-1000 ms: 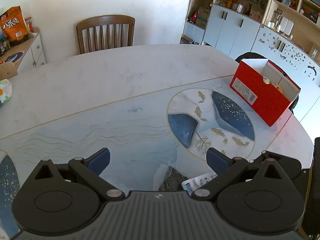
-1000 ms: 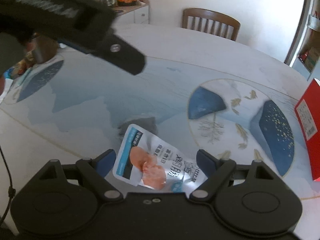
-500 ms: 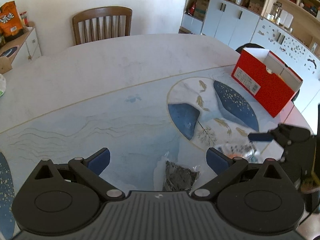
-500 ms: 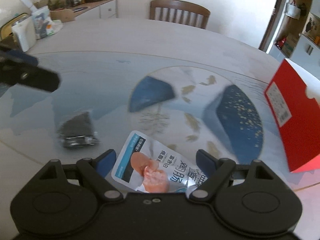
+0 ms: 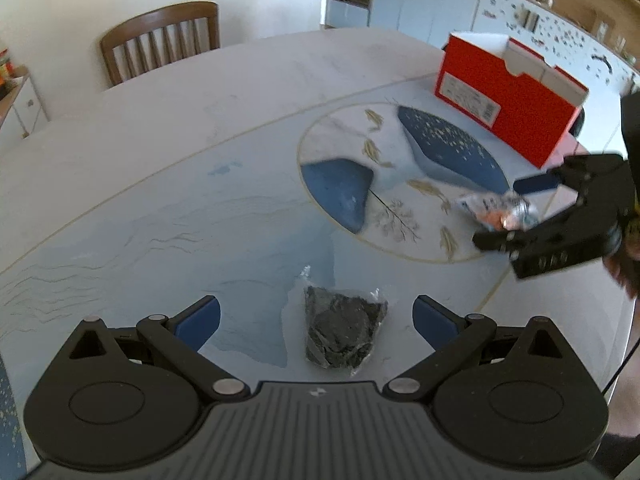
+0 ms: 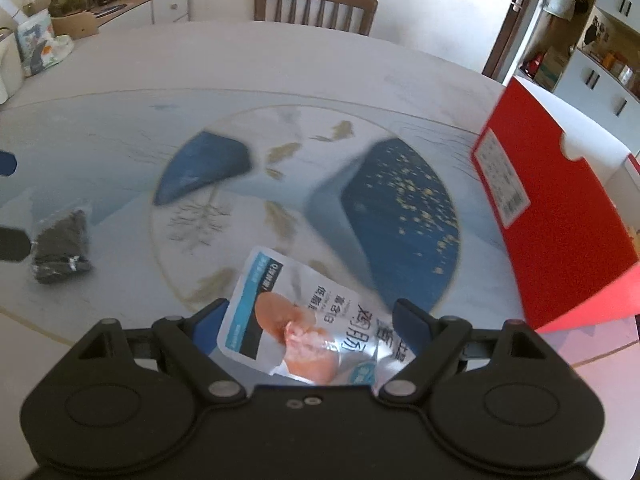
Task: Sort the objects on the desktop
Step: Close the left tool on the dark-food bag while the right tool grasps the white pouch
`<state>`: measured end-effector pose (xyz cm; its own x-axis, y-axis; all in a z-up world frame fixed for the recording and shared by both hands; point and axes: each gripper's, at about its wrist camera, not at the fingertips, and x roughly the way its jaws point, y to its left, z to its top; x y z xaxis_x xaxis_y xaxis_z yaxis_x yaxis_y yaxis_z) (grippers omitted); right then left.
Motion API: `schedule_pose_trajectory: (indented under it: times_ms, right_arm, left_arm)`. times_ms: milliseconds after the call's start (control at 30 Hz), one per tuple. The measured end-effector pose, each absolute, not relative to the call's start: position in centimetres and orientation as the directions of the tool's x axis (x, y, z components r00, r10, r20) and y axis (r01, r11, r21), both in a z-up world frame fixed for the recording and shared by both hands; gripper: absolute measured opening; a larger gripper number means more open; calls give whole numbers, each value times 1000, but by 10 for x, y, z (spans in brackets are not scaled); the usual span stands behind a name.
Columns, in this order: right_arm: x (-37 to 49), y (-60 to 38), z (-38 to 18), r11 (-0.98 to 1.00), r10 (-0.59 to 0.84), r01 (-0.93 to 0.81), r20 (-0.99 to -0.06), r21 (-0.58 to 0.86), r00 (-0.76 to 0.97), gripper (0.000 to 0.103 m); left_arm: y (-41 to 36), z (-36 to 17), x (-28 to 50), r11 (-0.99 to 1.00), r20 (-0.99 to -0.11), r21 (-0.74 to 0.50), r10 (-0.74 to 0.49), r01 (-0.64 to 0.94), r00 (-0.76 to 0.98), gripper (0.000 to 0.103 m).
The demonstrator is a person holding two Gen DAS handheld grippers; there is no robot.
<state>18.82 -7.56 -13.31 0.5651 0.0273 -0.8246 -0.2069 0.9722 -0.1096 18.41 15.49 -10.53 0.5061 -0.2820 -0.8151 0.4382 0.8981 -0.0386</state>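
With the right gripper's [image 6: 308, 316] jaws wide around, seemingly holding, the snack pouch [image 6: 304, 320], it has been carried nearer the red box [image 6: 560, 216], while the left gripper's [image 5: 316, 320] open jaws straddle the dark packet [image 5: 342, 332] on the table [image 5: 200, 120].

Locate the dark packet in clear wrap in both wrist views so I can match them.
Left wrist: dark packet bottom centre, lying on the table between the open fingers of the left gripper, untouched.
Right wrist: dark packet at the far left edge, midway down, left of the round fish medallion.
Shared landmark: red box, upper right in the left view; at the right edge in the right view.
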Motion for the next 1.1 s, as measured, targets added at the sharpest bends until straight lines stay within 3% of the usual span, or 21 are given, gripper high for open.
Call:
schedule_pose_trajectory:
  times_ms: [467,700,900,1100]
  right_arm:
    - [185,-111,-112,868,266,-497,-833,-12,485,88]
    - [187,-116,-119,827,304,-562,-836,-6,457,89]
    - [179,-101,-131,728,295,-677,-842,-107,451,89]
    - [204,-115,-140,783,293,-618,-834,-72,468,88]
  left_arm:
    - [138,-121,184,896,-826,-15,-261,443,499,103]
    - [130,-126,186,914,-837,-9,-228,405,497,103]
    - [127,-128,188,923,-844,-5,-211,385,493,103]
    - [122,-132,190,925,-851,-1,-200,380,485,103]
